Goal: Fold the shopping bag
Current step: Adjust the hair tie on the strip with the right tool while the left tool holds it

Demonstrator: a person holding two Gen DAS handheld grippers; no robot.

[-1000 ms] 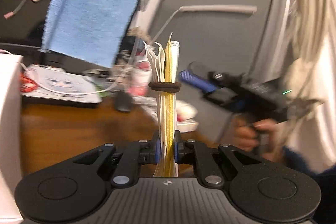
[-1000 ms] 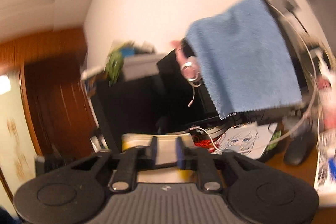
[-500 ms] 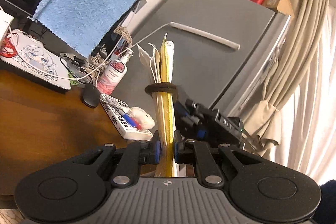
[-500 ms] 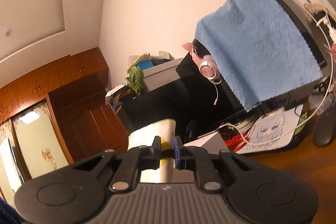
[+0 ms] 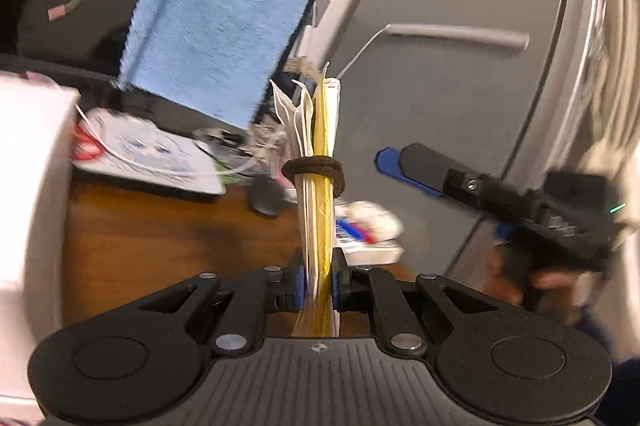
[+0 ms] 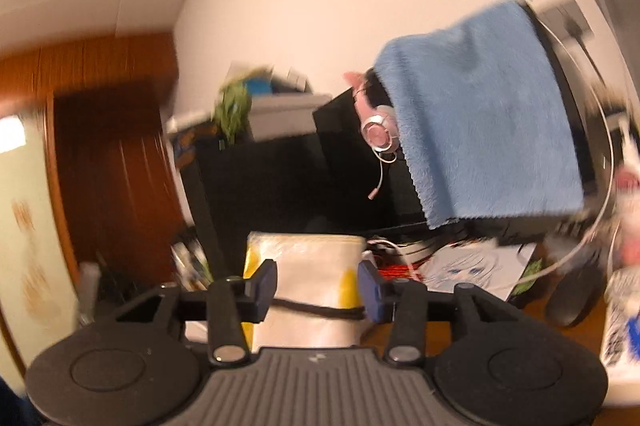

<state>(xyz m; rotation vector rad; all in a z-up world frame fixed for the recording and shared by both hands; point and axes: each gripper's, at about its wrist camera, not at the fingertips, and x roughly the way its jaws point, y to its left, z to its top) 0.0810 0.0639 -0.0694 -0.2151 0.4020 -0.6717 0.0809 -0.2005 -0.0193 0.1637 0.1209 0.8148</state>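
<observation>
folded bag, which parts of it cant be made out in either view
- Left wrist view: the folded bag is seen edge-on, so its faces are hidden; its bottom is behind the left gripper.
- Right wrist view: the right gripper hides its lower part; print is blurred.
- The elastic band is partly hidden behind it.

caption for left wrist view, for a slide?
Left gripper clamps the folded shopping bag, bound by a dark elastic band; right gripper opening alongside.
</observation>
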